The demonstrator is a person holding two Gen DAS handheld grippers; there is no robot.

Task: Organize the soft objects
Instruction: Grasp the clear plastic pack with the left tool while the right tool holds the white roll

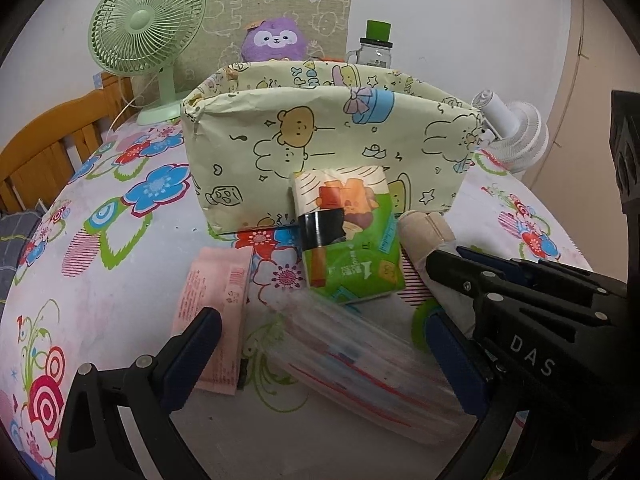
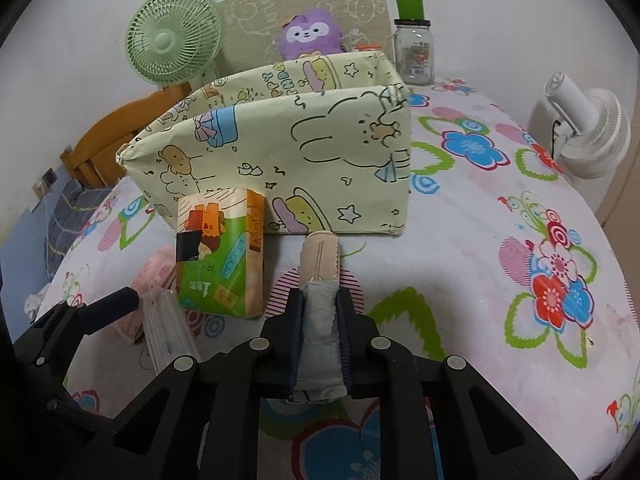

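My right gripper [image 2: 320, 304] is shut on a soft white and beige roll [image 2: 320, 256] that lies on the floral cloth, its beige end pointing at the cartoon-print box [image 2: 300, 140]. The same roll [image 1: 424, 232] shows in the left wrist view, with the right gripper [image 1: 448, 256] at its near end. A green tissue pack [image 2: 220, 256] stands to the left of the roll, against the box front. My left gripper [image 1: 322, 320] is open, its fingers wide apart around a clear wrapped pack [image 1: 360, 364]. A pink pack [image 1: 216, 312] lies under the left finger.
The open-topped box [image 1: 328, 140] sits mid-table on the floral cloth [image 2: 500, 240]. Behind it are a green fan [image 1: 144, 36], a purple plush [image 1: 276, 40] and a glass jar [image 2: 414, 52]. A white fan [image 2: 588, 128] stands at the right edge, a wooden frame [image 1: 48, 152] at the left.
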